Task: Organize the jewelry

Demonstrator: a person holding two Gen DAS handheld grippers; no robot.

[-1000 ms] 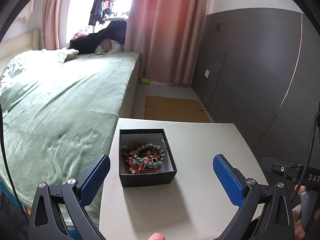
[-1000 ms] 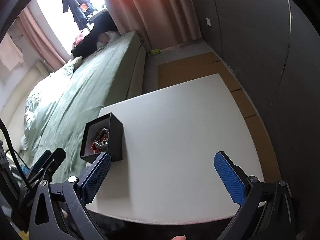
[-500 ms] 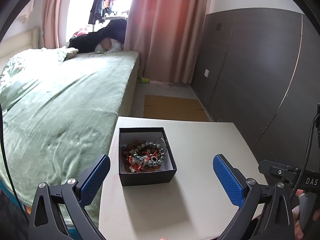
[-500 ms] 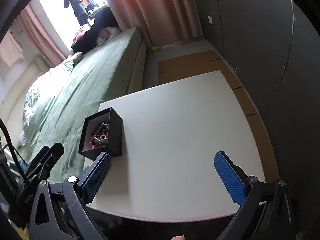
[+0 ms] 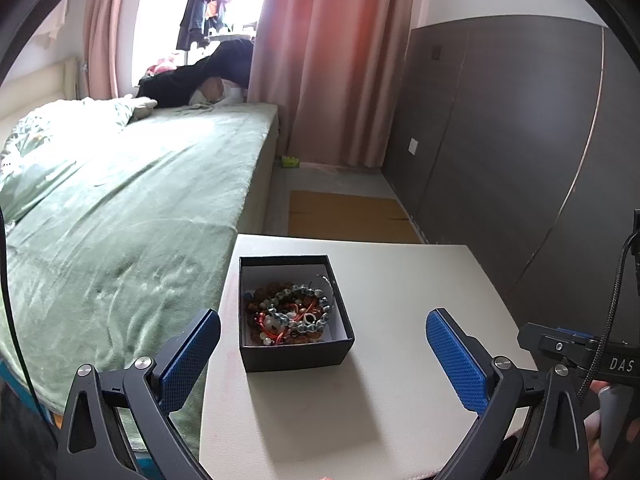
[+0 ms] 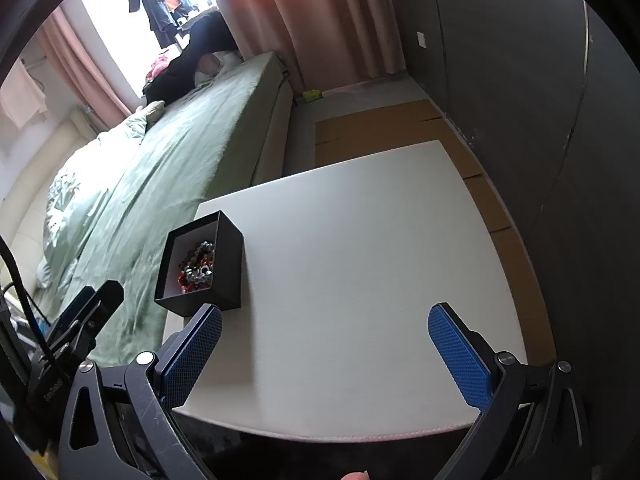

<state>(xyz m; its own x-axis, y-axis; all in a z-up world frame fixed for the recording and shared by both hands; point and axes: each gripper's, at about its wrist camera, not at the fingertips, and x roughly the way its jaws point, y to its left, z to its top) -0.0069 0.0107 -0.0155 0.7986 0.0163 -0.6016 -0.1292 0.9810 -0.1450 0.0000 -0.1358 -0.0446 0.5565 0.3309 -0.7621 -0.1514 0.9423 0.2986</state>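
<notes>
A small black box [image 5: 294, 344] with a white lining sits near the left edge of a white table [image 5: 400, 320]. Inside it lies a tangle of beaded bracelets [image 5: 290, 312], grey-blue, brown and red. My left gripper [image 5: 322, 352] is open, held above the table's near edge, with the box between and just beyond its blue pads. In the right wrist view the same box [image 6: 230, 264] stands at the table's left side with the bracelets [image 6: 198, 268] showing. My right gripper [image 6: 326, 354] is open over the bare front part of the table [image 6: 380, 260], nothing between its fingers.
A bed with a green cover [image 5: 120, 208] runs along the table's left side. Dark wall panels [image 5: 520, 140] rise on the right. Pink curtains [image 5: 332, 60] and flat cardboard on the floor [image 5: 348, 212] lie beyond. The other gripper's body [image 5: 580, 348] shows at the right edge.
Both grippers have drifted slightly; the box now sits a little nearer and more central in the right wrist view. Both stay open and the box has not moved.
</notes>
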